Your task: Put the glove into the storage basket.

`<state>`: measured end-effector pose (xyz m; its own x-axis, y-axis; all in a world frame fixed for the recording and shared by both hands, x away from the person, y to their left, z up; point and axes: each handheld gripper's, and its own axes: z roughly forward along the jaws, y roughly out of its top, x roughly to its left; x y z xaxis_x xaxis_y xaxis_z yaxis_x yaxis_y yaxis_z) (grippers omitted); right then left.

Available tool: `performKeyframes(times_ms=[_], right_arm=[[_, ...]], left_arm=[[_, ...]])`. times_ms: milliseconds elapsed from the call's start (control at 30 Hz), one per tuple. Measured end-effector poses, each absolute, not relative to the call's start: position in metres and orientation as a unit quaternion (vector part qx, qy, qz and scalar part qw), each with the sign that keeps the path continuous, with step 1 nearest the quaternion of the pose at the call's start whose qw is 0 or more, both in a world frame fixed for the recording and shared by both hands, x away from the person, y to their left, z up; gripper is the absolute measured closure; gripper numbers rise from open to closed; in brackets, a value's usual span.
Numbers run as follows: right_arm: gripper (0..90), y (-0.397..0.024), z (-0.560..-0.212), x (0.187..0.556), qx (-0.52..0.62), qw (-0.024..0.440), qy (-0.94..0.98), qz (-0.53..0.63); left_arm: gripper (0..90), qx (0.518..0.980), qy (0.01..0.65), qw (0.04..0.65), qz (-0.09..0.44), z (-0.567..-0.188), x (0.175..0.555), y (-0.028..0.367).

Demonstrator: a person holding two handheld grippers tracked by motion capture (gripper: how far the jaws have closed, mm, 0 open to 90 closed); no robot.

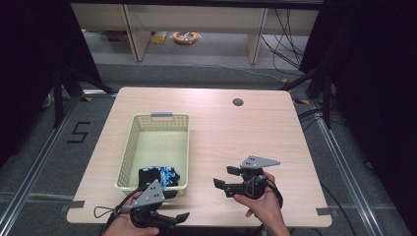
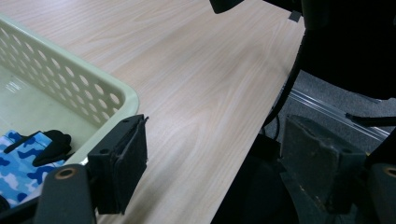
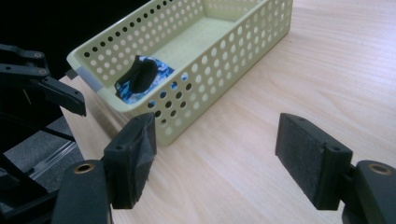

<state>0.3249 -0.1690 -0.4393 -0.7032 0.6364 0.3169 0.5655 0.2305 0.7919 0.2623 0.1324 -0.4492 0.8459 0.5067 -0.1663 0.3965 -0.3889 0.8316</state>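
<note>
One wooden table point(image 1: 255, 132) carries one pale yellow-green basket point(image 1: 129, 147) with perforated walls, and inside that basket lies one bundle of cloth point(image 1: 160, 175) in blue camouflage and black. There are two grippers, the left gripper point(image 1: 181, 216) and the right gripper point(image 1: 223, 177), each held in one hand, each with two black jaws standing apart with nothing between them and one grey three-cornered plate on top. The tabletop has one round dark hole point(image 1: 238, 102) near its far edge, and one coil of yellow cable point(image 1: 185, 37) lies on the floor beyond.
</note>
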Motion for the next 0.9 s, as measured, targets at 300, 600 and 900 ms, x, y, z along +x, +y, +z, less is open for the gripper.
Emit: performKeyframes(times_ms=[300,600,900], right_arm=[[28.1,-0.177,-0.450,0.318,0.387,0.041,0.784,0.484],[26.2,-0.179,-0.456,0.308,0.379,0.041,0.789,0.482],[19.5,-0.182,-0.464,0.300,0.352,0.045,0.801,0.482]], left_arm=[[22.9,0.832,0.269,0.482,0.050,-0.462,0.255,0.129],[19.7,0.840,0.255,0.476,0.057,-0.474,0.249,0.136],[16.1,0.839,0.266,0.473,0.040,-0.485,0.250,0.143]])
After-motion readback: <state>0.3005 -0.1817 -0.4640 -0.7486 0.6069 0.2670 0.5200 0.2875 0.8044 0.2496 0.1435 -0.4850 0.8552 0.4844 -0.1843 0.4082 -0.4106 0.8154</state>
